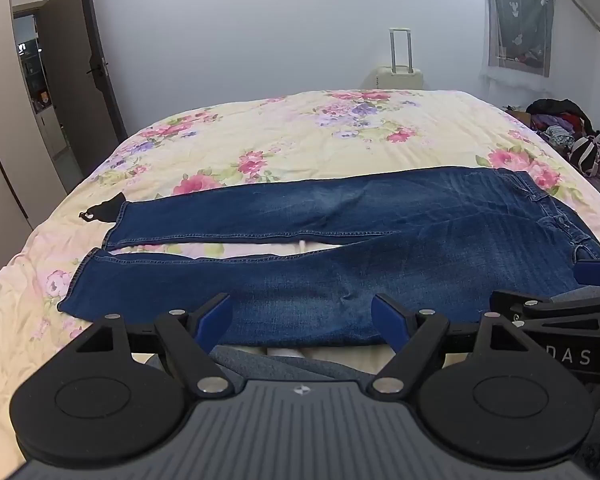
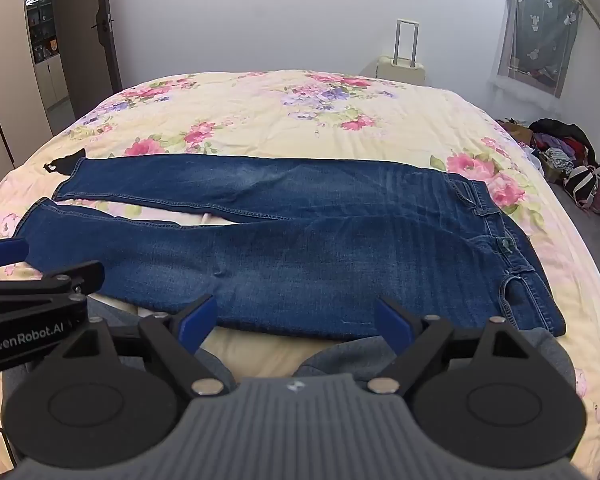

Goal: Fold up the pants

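We see the jeans (image 1: 340,240) spread flat across the near part of the floral bed cover (image 1: 300,132), waistband toward 3 o'clock and both leg hems toward 9 o'clock, with a thin strip of cover showing between the legs. A small black clip-like item (image 1: 102,211) lies on the cover just beside the far leg's hem, at about 10 o'clock; what it is we cannot tell. Beyond the bed a cream suitcase (image 1: 398,74) stands against the wall at 12 o'clock, a dark door (image 1: 88,68) stands open at 10 o'clock, and a heap of clothes and bags (image 1: 568,132) sits on the floor at 2 o'clock.

Our left gripper (image 1: 302,320) hangs with its jaws spread wide and nothing between them, over the near leg's edge. Our right gripper (image 2: 296,322) is likewise released, over the near edge by the seat.

Only the right wrist view shows the whole waistband with its button (image 2: 505,243); only the left shows the near hem entire.
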### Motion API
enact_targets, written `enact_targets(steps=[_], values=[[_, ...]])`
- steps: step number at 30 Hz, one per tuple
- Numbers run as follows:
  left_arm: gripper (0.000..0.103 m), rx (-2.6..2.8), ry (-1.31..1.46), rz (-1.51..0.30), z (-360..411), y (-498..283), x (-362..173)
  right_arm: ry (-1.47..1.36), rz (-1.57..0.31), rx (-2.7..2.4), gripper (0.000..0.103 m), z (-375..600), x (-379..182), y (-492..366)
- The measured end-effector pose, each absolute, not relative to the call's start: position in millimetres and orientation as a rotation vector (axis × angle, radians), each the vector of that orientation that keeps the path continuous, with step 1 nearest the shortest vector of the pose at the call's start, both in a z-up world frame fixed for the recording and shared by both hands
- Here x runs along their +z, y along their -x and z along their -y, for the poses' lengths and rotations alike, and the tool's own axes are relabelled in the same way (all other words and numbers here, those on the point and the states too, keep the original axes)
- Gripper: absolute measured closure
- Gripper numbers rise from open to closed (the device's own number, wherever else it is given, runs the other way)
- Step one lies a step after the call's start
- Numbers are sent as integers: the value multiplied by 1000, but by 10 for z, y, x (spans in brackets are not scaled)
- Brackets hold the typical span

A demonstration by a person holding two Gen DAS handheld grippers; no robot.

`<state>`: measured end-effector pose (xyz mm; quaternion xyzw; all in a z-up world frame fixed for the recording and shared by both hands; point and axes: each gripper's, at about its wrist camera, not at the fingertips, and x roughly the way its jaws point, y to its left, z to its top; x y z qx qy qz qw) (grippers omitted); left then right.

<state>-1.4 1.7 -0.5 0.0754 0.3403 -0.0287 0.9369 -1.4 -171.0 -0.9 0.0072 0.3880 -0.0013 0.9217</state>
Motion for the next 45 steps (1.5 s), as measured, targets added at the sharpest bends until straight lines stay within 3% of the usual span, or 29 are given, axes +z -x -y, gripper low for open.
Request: enact_targets(steps=[45], values=[[10,-58,-162,-682,88,43,62,-27,-760,-15,21,1737,21,119]])
